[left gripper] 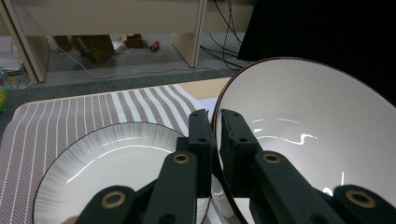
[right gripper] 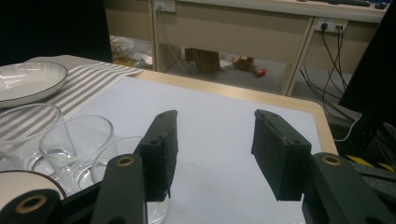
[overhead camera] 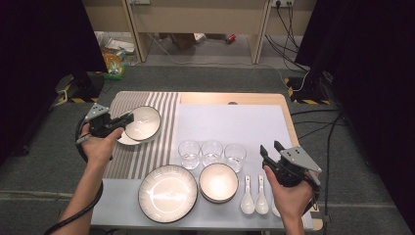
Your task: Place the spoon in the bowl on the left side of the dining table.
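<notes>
Nearest the person, along the table's (overhead camera: 293,128) front edge, a large plate (overhead camera: 168,193) sits beside a smaller bowl stack (overhead camera: 218,182), and two white spoons (overhead camera: 254,198) lie just right of that stack. The right hand (overhead camera: 289,198) rests past the spoons at the table's right front corner, holding the right gripper (overhead camera: 273,148) above the white mat (overhead camera: 230,125). Its jaws are spread wide with nothing between them; in the right gripper view they frame bare mat.

Just beyond the plate and stack, three clear glasses (overhead camera: 212,153) stand in a row, close together.

Farther back on the left, the left hand (overhead camera: 100,144) holds the left gripper (overhead camera: 128,119) over the striped mat (overhead camera: 147,147). Its jaws are pressed nearly together, pinching the rim of a bowl (overhead camera: 143,123). In the left gripper view one jaw lies inside the rim and the other outside, and the bowl (left gripper: 308,135) is tilted, its white inside facing the camera. The bowl hangs above a shallow plate (left gripper: 107,172) that lies on the striped mat, overlapping it from the high view; whether the two touch I cannot tell.

Beyond the table's far edge there is grey floor (overhead camera: 210,76), cables (overhead camera: 288,29) and the legs of a wooden bench (overhead camera: 195,19).
</notes>
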Available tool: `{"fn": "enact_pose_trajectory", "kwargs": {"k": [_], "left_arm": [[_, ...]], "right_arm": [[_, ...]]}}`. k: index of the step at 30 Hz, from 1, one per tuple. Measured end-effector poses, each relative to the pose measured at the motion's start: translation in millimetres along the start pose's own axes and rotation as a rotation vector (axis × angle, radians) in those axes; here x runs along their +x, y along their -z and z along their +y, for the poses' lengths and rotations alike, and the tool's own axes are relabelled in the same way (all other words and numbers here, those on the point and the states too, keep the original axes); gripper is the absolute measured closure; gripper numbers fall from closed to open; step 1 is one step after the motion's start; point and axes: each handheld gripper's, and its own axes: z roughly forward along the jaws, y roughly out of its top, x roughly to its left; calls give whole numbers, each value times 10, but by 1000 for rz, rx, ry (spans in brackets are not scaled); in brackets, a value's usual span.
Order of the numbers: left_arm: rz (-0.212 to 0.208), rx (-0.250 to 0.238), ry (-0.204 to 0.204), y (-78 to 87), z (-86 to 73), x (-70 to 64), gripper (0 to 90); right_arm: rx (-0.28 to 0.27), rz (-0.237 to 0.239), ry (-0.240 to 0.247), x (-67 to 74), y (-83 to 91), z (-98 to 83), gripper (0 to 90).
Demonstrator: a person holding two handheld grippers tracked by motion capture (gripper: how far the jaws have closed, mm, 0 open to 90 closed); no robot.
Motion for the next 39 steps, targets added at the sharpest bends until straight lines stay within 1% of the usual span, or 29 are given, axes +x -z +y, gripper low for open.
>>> {"fn": "enact_pose_trajectory", "kwargs": {"k": [2,12,20,22,24,29,32,33,36,37,39], "left_arm": [[4,2,2,-8,-1,18,824],[22,8,17,-69,-1,101,825],[50,16,38,-159,10,236,825],[60,17,45,-189,8,277,825],[72,23,50,-220,5,318,825],[105,39,38,-295,5,381,825],[111,44,48,-338,-7,420,825],[113,45,52,-353,-13,431,825],[124,51,54,-393,-25,465,825],[127,54,59,-409,-27,479,826],[130,56,62,-430,-29,497,826]], "right_arm": [[-2,-4,8,-12,3,0,507],[-5,-5,7,-25,9,0,507],[-5,-4,0,-21,4,-4,507],[-5,-5,9,-25,1,-4,506],[0,-4,-3,-15,2,-6,506],[-5,-6,10,-25,3,-3,506],[-3,-5,6,-23,3,-5,506],[1,-4,-4,-16,4,-7,506],[-1,-5,8,-24,-4,-12,506],[3,-5,3,-19,-4,-13,506],[2,0,8,-20,-11,-15,506]]}}
